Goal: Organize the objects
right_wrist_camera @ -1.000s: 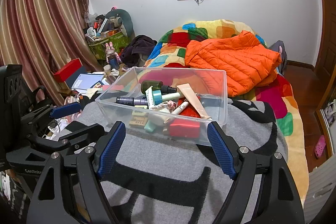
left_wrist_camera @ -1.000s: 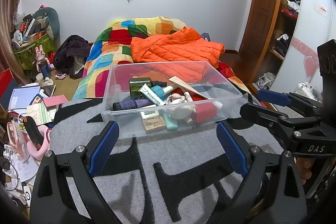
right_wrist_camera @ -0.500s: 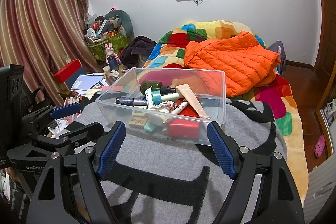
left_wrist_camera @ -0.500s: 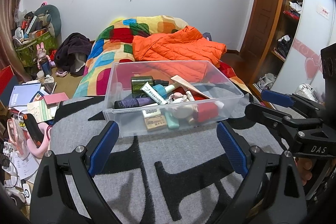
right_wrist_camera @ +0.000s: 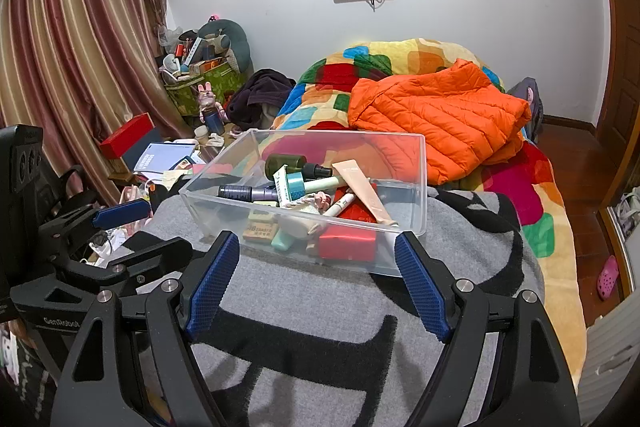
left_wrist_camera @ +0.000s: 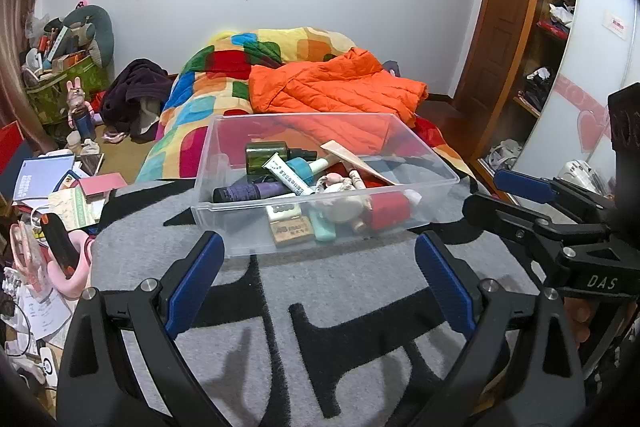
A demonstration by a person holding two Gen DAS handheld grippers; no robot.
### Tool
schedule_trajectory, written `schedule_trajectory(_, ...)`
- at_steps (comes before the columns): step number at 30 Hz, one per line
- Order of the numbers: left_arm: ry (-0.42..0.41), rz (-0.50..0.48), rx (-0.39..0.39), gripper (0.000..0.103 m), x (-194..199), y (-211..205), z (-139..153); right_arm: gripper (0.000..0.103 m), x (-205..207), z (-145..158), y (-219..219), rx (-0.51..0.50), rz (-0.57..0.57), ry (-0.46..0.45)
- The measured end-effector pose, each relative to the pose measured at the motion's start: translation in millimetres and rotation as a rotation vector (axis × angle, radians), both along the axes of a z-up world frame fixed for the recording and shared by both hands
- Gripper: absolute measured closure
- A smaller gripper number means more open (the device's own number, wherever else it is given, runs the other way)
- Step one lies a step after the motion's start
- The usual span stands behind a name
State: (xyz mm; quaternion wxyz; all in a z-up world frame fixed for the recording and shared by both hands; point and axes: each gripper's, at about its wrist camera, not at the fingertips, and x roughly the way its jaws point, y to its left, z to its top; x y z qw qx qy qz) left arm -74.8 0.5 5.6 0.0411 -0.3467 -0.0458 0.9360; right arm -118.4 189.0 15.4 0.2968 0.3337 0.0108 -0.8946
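1. The clear plastic bin (left_wrist_camera: 324,183) sits in the middle of both wrist views, resting on the grey-and-black blanket (left_wrist_camera: 340,307) at the near end of the bed.
2. Inside it lies a loose jumble: a dark green bottle (left_wrist_camera: 267,157), a purple tube (left_wrist_camera: 250,192), a beige tube (right_wrist_camera: 362,189) lying slantwise, a red box (right_wrist_camera: 347,242) against the near wall, a small cork-coloured eraser (left_wrist_camera: 291,230) and a mint-green tube (left_wrist_camera: 323,229). They overlap one another and are not lined up.
3. The left hand-held gripper (left_wrist_camera: 316,283) hovers at the bottom of its frame, fingers wide apart, gripping nothing, short of the bin's near wall.
4. The right hand-held gripper (right_wrist_camera: 318,283) is the same: fingers spread, empty, just in front of the bin.
5. My reading: the small toiletries are gathered in one container, which fits a late stage if collecting them was the aim. It fits an early stage equally well if they are meant to be sorted or taken out, since they lie in a heap.
6. Clutter remains at the left edge of the left view, with books and papers (left_wrist_camera: 48,183) on the floor; whether that belongs to the job I cannot tell.
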Motion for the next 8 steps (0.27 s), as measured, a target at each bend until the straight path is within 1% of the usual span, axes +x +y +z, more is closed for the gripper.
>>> schedule_trajectory(5, 0.021, -0.001, -0.008, 0.006, 3.1, 2.3, 1.2, 0.026, 0.0, 0.0, 0.1, 0.0, -0.001, -0.001)
schedule_trajectory(8, 0.021, -0.004, -0.005, 0.006, 3.9, 1.8, 2.7, 0.026, 0.1, -0.5, 1.4, -0.001, -0.003, -0.003)
